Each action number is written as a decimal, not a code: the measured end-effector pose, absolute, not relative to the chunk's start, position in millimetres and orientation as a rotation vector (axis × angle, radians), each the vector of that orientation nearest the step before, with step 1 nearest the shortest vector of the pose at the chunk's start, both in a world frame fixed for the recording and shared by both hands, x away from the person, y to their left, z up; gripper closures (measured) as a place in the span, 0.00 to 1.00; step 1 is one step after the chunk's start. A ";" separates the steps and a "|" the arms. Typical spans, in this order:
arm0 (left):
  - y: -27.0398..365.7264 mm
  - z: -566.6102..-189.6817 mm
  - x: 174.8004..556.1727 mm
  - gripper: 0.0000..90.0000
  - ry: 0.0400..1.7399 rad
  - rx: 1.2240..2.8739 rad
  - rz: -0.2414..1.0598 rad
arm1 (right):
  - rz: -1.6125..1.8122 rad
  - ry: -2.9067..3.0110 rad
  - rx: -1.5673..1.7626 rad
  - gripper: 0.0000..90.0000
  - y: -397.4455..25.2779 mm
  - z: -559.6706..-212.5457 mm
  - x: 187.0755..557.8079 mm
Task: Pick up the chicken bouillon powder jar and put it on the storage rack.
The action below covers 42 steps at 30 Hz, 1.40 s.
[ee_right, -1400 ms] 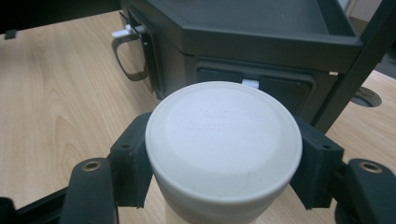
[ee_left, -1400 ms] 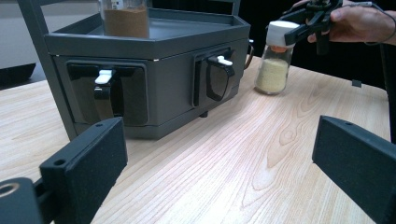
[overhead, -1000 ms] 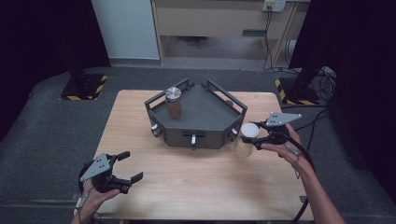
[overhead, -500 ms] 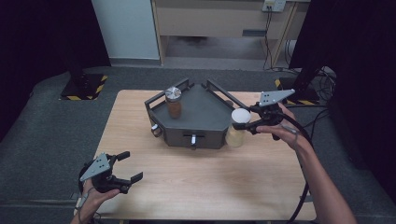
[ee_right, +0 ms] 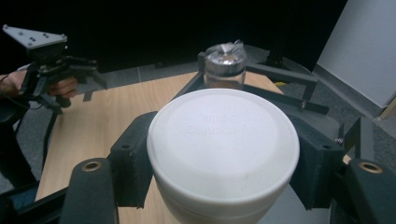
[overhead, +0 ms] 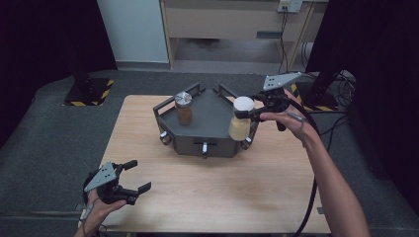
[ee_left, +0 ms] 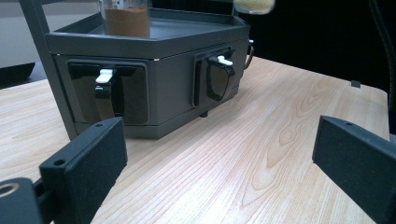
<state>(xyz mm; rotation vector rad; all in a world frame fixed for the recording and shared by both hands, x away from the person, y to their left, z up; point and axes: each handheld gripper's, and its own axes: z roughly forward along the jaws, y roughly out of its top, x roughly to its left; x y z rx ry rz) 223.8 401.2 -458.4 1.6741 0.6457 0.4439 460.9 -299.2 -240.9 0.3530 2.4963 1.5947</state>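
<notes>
My right gripper (overhead: 247,114) has lifted the white-lidded jar (overhead: 241,120) of pale yellow powder higher since a moment ago, over the dark tray's (overhead: 209,132) three o'clock rim, jaws pinching just under its lid. At eleven o'clock on the tray stands a silver-lidded jar (overhead: 183,107) of brown powder. My left gripper (overhead: 134,177) rests at seven o'clock, jaws spread.

Silver-lidded jar (overhead: 184,107) of brown powder stands upright on dark tray (overhead: 207,129), left side. Tray sits on wooden desk (overhead: 212,192).
</notes>
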 end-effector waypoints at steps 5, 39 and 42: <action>401.7 -458.5 223.4 0.02 0.647 1.673 0.445 | 1.588 2.486 0.351 0.38 -284.4 -233.1 469.6; 403.5 -459.0 223.3 0.02 0.647 1.665 0.449 | 1.411 2.441 0.576 0.38 -220.8 -252.6 499.8; 403.3 -459.0 223.6 0.02 0.646 1.667 0.448 | 1.404 2.449 0.579 0.38 -220.1 -253.1 501.2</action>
